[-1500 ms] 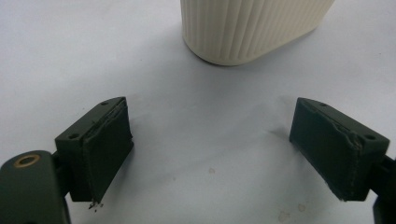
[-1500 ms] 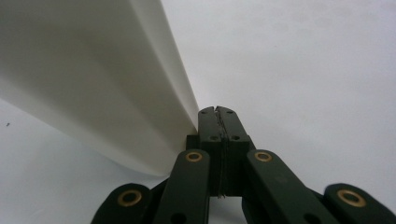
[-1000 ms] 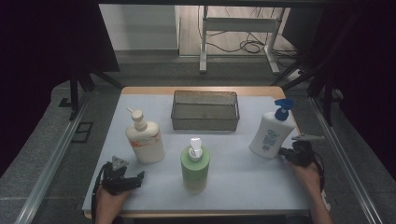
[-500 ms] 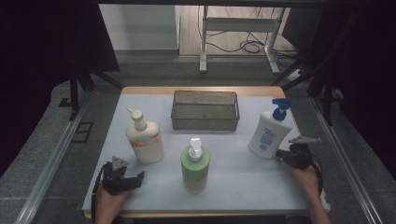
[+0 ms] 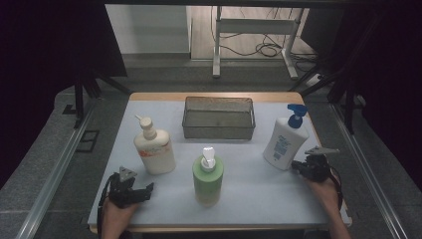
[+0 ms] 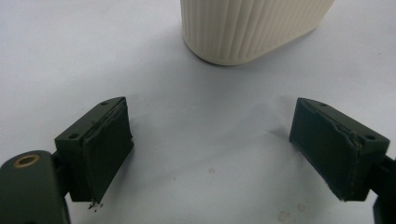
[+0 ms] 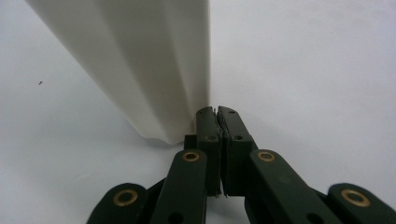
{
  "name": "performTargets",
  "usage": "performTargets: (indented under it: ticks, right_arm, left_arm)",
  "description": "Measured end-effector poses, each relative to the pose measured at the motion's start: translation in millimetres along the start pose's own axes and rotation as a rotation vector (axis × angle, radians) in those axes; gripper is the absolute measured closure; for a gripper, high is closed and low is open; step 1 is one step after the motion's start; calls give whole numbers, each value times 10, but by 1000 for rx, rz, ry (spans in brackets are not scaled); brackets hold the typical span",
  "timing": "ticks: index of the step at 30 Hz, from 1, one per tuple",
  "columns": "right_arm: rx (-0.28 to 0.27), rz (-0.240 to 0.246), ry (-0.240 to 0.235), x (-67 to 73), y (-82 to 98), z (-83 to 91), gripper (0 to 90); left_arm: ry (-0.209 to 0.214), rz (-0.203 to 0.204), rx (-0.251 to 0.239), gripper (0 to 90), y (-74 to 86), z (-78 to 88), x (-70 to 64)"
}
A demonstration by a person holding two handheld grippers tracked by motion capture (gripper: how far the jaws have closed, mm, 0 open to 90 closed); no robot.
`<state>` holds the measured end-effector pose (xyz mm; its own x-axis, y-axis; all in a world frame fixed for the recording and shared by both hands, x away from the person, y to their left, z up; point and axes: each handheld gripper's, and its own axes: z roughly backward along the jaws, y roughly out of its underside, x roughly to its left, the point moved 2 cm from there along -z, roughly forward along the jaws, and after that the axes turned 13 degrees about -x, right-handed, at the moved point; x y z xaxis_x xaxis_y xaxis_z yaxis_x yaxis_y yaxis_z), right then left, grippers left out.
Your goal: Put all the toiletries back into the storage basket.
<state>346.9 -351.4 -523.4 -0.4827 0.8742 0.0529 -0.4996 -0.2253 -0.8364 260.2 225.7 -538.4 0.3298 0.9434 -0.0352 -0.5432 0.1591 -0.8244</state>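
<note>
Pictured at right of the high view: white bottle with blue pump point(image 5: 285, 142), upright on the table point(image 5: 249, 199), right gripper point(image 5: 306, 168) clenched empty at its base. Likely rigid, smooth, top-heavy; best gripped mid-body. Left gripper point(image 5: 144, 191) released, lower left.

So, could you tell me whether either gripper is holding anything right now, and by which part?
Nothing is held. The right gripper is shut and empty beside the base of the blue-pump bottle; the left gripper stands open over bare table.
</note>
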Motion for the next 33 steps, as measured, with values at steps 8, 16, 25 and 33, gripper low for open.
performTargets:
  ticks: [8,16,25,33]
  right_arm:
    - [4,10,-12,54,-8,-15,868]
    - [7,8,-22,61,-13,-16,842]
    - [-4,-3,-13,77,-34,67,777]
    - [5,4,-12,128,-67,162,643]
  left_arm:
    - [0,0,0,124,0,0,1]
    - [0,0,0,124,0,0,0]
    - [0,1,0,124,0,0,0]
    - [1,1,0,124,0,0,1]
